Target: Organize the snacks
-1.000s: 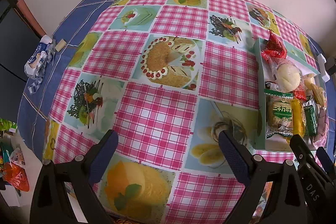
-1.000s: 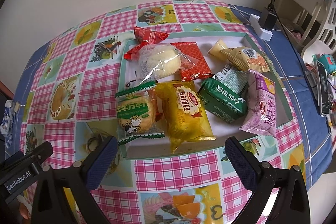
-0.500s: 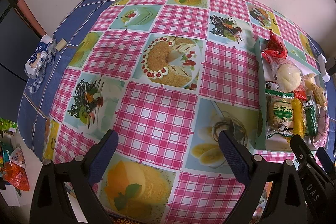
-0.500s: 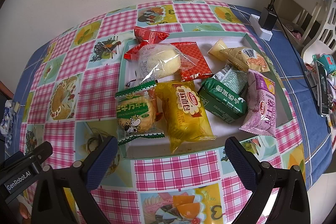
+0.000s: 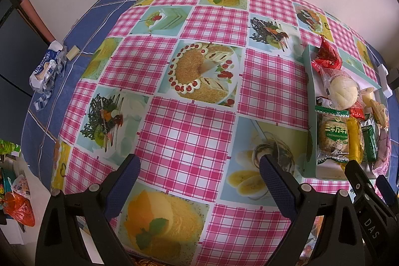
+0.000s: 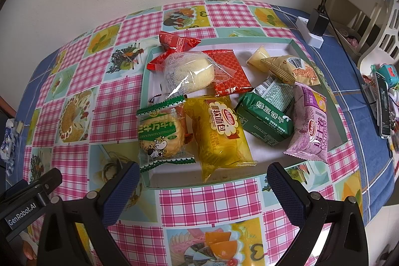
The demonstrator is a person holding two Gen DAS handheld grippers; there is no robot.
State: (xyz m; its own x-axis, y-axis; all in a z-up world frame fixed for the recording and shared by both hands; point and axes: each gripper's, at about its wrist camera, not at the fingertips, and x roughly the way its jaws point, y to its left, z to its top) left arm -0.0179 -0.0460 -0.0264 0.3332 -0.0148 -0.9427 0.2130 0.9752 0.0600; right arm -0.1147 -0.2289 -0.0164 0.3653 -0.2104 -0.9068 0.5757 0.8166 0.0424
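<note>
Hovering with fingers spread wide and gripping nothing: right gripper (image 6: 203,187) just short of the tray's near rim (image 6: 199,185), left gripper (image 5: 199,178) off to the side over bare checked tabletop (image 5: 184,133), equally open and empty. Lying straight ahead of the right fingers, inside the tray: yellow bread packet (image 6: 219,133), long axis running away from the fingers, nearly in line with them, so likely needing no wrist roll. Sitting just left of it, touching: green-edged biscuit packet (image 6: 159,133). Resting further back: clear-wrapped bun (image 6: 189,74), red wafer packet (image 6: 229,74), green cake packet (image 6: 264,121), purple roll packet (image 6: 310,124). Right hand clearly nearer; everything well apart from the left.
</note>
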